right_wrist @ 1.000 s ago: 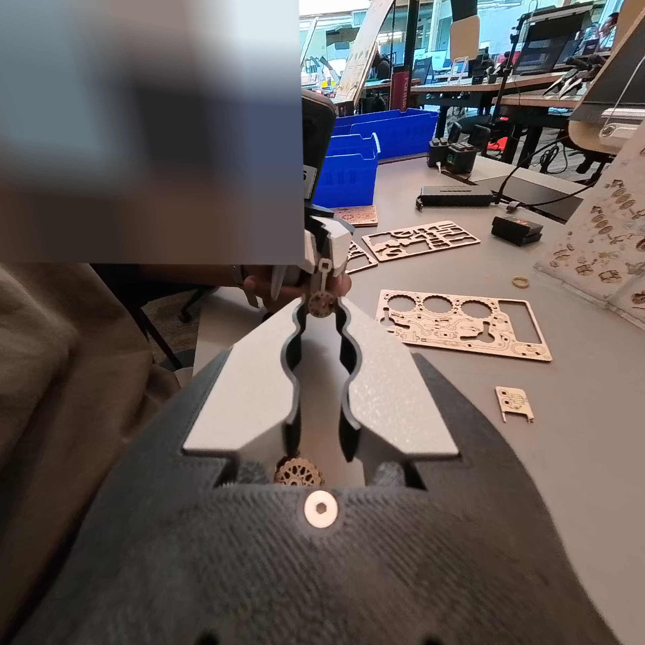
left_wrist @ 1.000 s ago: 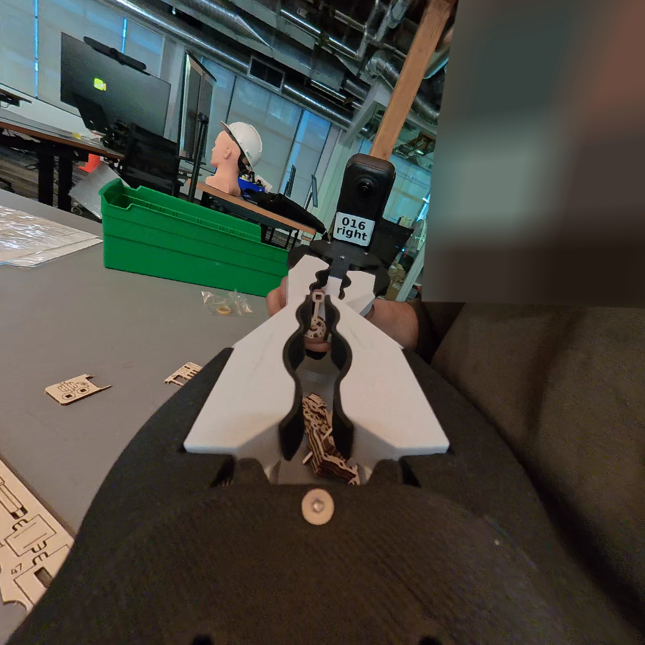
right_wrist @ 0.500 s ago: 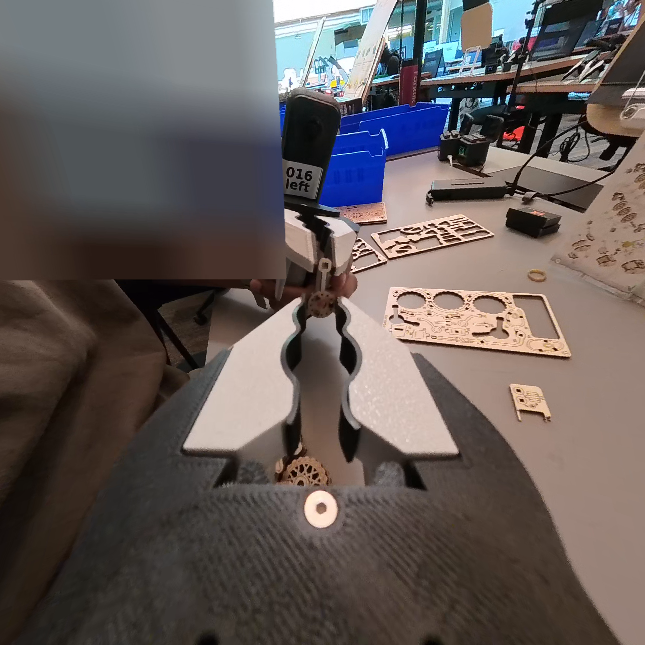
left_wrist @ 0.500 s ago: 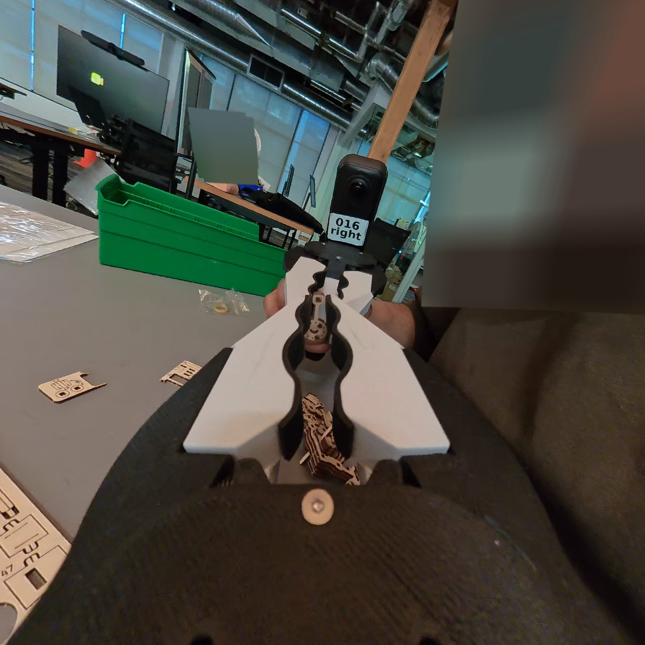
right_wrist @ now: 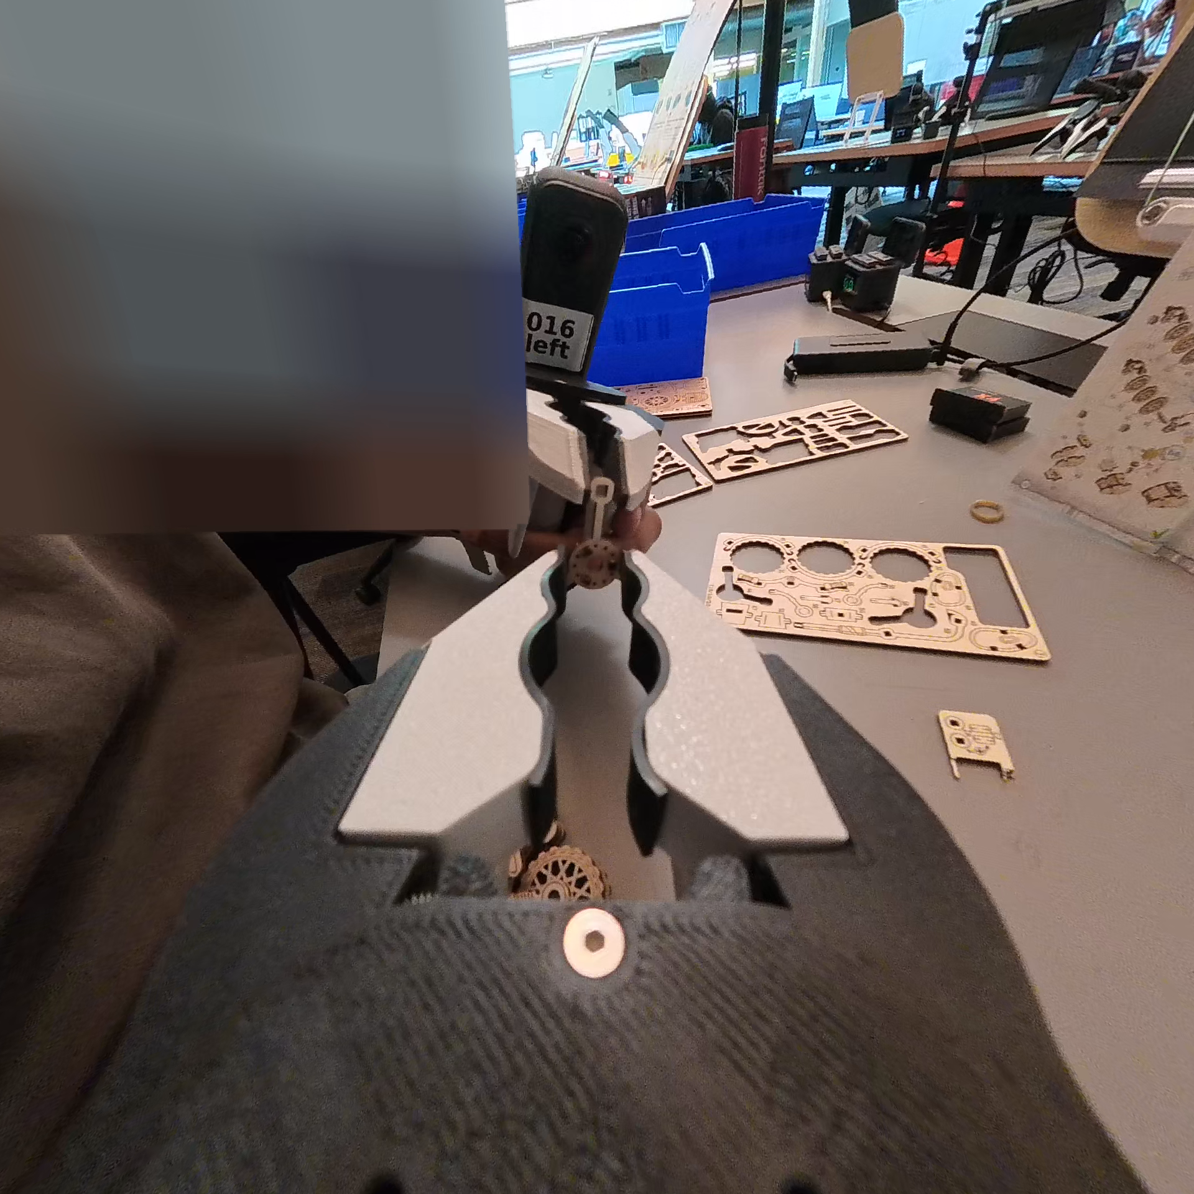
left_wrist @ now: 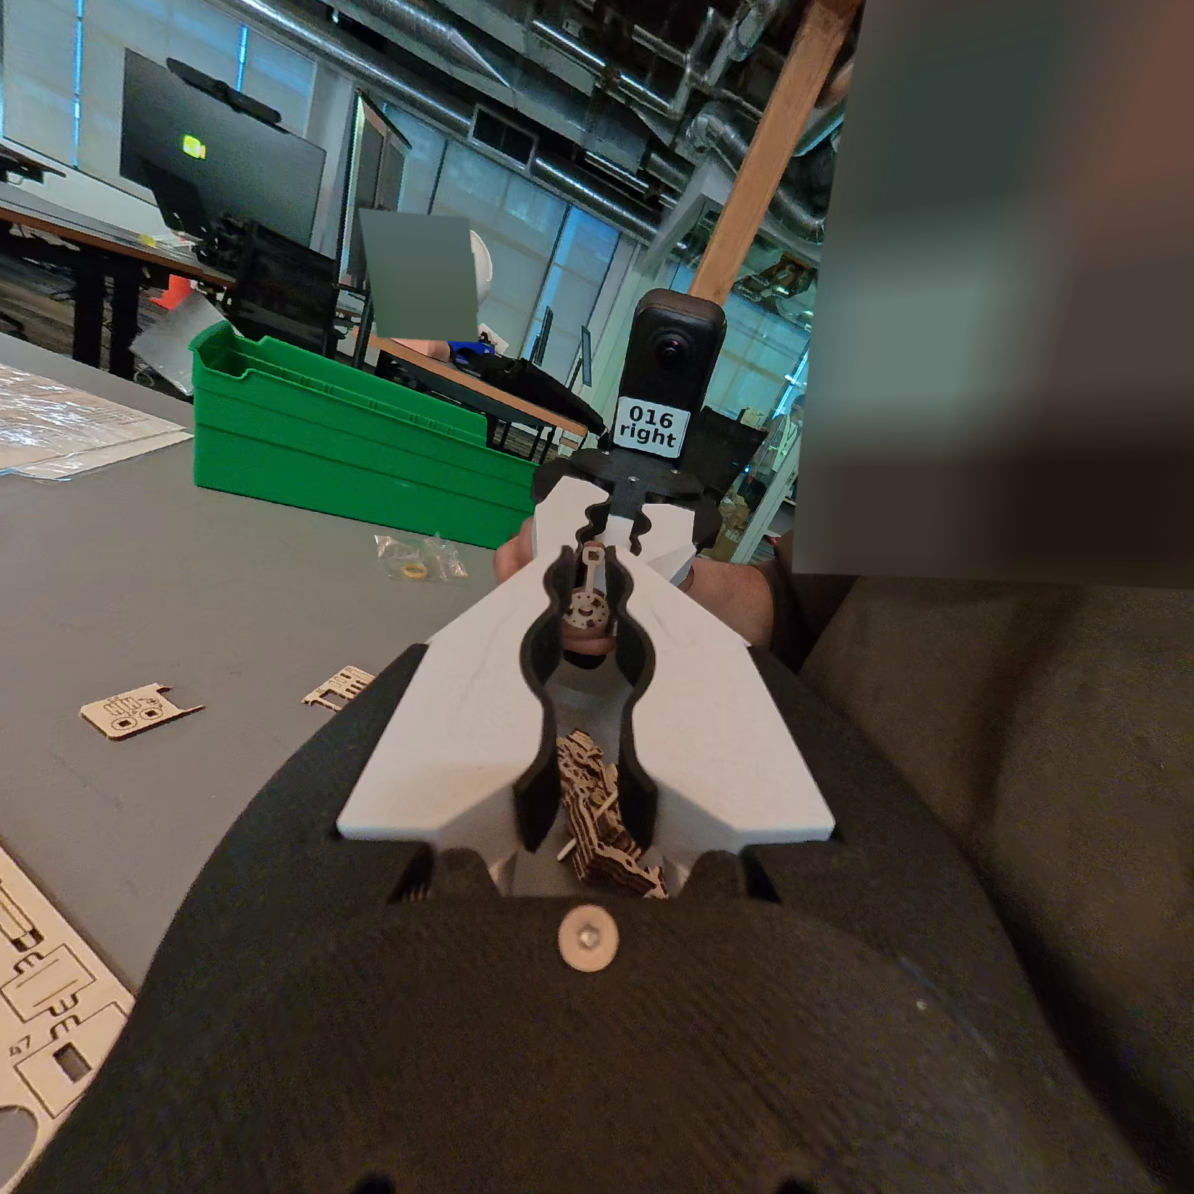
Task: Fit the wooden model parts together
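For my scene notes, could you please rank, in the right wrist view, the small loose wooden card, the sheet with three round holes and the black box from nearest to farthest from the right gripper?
From the right gripper:
1. Three-hole sheet, just right.
2. Small card, right, towards the camera.
3. Black box, far right, behind.

Ceiling: exposed metal ducts [left_wrist: 581,84] and pipes run overhead, unpainted and open to view.
Post: a slanted wooden beam [left_wrist: 762,155] rises toward the ceiling.
Windows: tall glazed panels [left_wrist: 517,226] line the far wall and admit pale daylight.
Work surface: a grey table [left_wrist: 161,594] spreads across the foreground.
Neighbouring furniture: a dark desk [left_wrist: 77,226] carries a large black monitor [left_wrist: 219,168].
Storage: a green bin [left_wrist: 336,433] stands on the table; blue bins [right_wrist: 711,258] stand at its far side.
Far hall: long benches [right_wrist: 937,136] with screens and cables.
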`<state>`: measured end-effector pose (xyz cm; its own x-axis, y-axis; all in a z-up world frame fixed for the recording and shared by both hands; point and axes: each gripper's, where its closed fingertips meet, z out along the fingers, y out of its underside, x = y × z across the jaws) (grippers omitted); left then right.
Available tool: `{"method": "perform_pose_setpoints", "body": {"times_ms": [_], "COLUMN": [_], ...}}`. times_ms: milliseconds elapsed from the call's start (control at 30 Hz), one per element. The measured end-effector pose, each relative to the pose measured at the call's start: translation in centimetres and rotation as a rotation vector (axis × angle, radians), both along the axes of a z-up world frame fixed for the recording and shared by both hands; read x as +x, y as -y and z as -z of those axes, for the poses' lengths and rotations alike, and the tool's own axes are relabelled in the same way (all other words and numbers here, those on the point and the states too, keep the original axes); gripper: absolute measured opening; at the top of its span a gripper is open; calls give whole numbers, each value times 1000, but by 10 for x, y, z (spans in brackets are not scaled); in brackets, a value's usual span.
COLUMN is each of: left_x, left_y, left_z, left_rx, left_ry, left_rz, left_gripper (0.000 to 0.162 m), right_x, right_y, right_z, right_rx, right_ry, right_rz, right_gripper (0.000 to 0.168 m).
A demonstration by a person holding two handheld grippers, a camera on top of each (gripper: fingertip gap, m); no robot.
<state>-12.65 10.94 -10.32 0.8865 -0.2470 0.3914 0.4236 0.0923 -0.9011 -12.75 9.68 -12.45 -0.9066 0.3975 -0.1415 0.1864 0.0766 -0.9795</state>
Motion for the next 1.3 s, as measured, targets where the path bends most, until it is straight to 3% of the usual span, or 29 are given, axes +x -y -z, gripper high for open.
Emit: {"method": "perform_pose_setpoints", "body": {"times_ms": [900, 1133, 1300], "left_x": [0, -20, -35], "left_y": [2, 10, 15], "left_z": [-6, -5, 1], "left_rx": [22, 10, -25], "left_ry": [3, 3, 28], "left_rz": [0, -73, -108], "left_gripper": [3, 3, 3], "right_x": [1, -12, -25], "right_y": [-1, -18, -29], "right_z": [-7, -14, 10], "right_rx": [-60, -92, -11], "right_ry": [36, 16, 102], "right_rz": [-17, 42, 84], "right_gripper": [14, 16, 17]}}
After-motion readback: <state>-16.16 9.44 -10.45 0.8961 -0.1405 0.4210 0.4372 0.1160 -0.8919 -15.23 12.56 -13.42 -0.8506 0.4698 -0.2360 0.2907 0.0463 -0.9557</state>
